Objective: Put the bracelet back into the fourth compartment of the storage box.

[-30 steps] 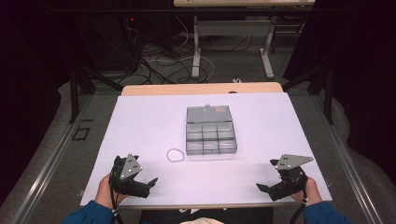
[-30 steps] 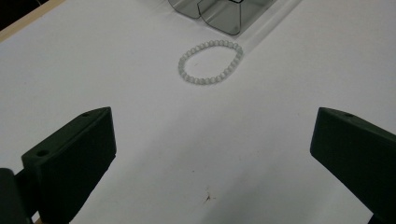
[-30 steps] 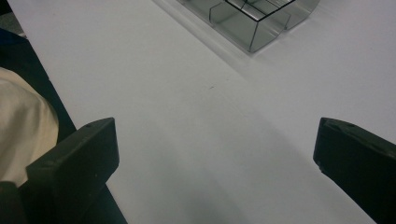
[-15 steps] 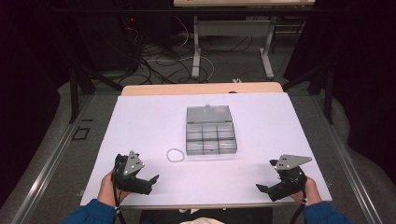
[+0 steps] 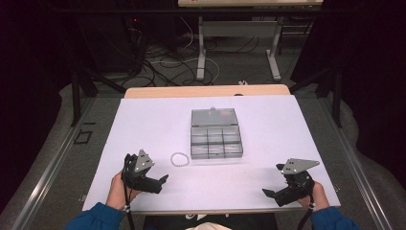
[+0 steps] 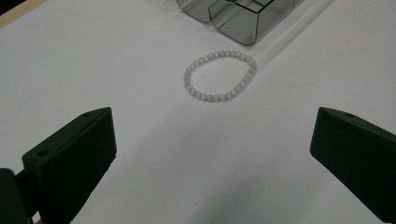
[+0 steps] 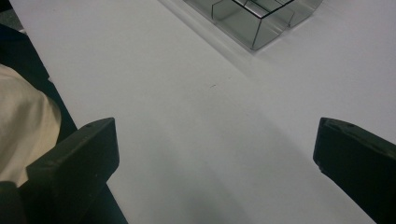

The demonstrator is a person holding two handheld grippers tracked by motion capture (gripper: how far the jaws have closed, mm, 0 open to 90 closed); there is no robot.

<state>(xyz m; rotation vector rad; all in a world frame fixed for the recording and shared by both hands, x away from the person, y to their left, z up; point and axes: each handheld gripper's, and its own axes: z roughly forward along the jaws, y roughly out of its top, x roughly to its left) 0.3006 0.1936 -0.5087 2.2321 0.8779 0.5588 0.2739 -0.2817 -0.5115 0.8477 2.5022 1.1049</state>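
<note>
Left gripper: held in the person's left hand at the near left of the table; jaws stand wide apart with nothing between them, pointing toward the bracelet.
Right gripper: held in the person's right hand at the near right corner; jaws spread wide, empty, over bare table surface.
Bracelet: a closed ring of pale, translucent beads, lying flat on the table ahead of the left gripper's jaws, apart from them, and just beside the near left corner of the box without visibly touching it.
Box: clear grey plastic organiser near the table's centre, lid swung open toward the far side; the tray is divided into small compartments. Contents cannot be told.
Table: white top, with a strip of bare wood showing along the far edge.
Sleeves: blue, entering from the bottom of the high view.
Surroundings: dark floor beyond the table, with cables and a stand's metal legs.
</note>
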